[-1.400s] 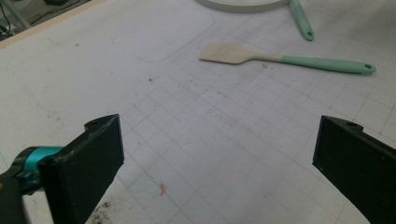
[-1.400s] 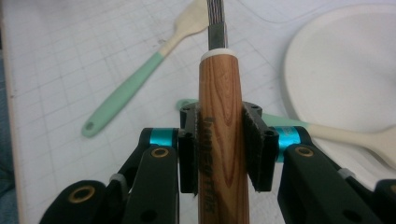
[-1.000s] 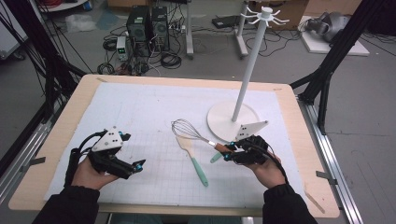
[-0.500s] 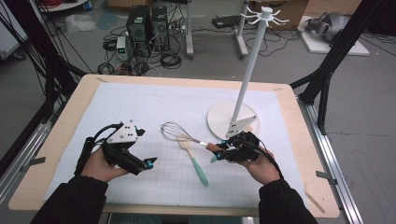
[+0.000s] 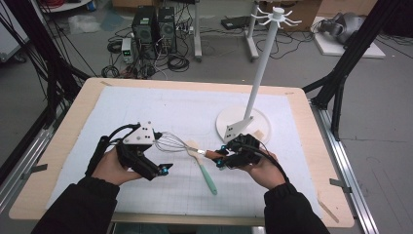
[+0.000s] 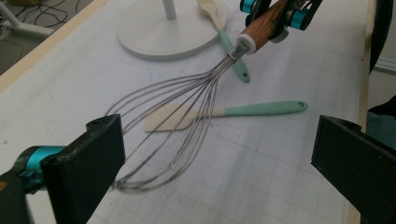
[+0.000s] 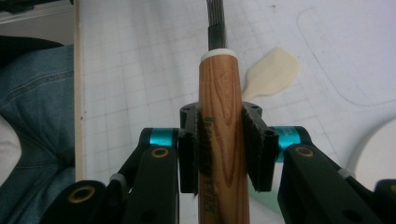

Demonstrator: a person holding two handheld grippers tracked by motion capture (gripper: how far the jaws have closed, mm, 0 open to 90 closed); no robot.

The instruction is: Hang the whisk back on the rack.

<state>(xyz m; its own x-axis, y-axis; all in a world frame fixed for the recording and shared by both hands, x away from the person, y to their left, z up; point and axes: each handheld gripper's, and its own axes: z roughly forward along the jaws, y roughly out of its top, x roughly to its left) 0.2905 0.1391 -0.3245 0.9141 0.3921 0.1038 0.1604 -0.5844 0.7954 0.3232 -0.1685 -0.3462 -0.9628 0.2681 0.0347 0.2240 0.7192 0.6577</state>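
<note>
Right now the right gripper (image 5: 220,158) is clamped on the wooden handle of the whisk (image 6: 187,116), its pads pressed flat against both sides of the wood in the right gripper view. The whisk hangs tilted above the middle of the desk (image 5: 73,122), nearer the front edge, with its wire loops pointing toward the left gripper (image 5: 163,169). That gripper's jaws stand wide apart and empty, just beside the wires. A teal-handled spatula (image 5: 207,173) lies flat on the desk beneath the whisk. A white stand (image 5: 260,63) rises from its round base toward the desk's right edge.
</note>
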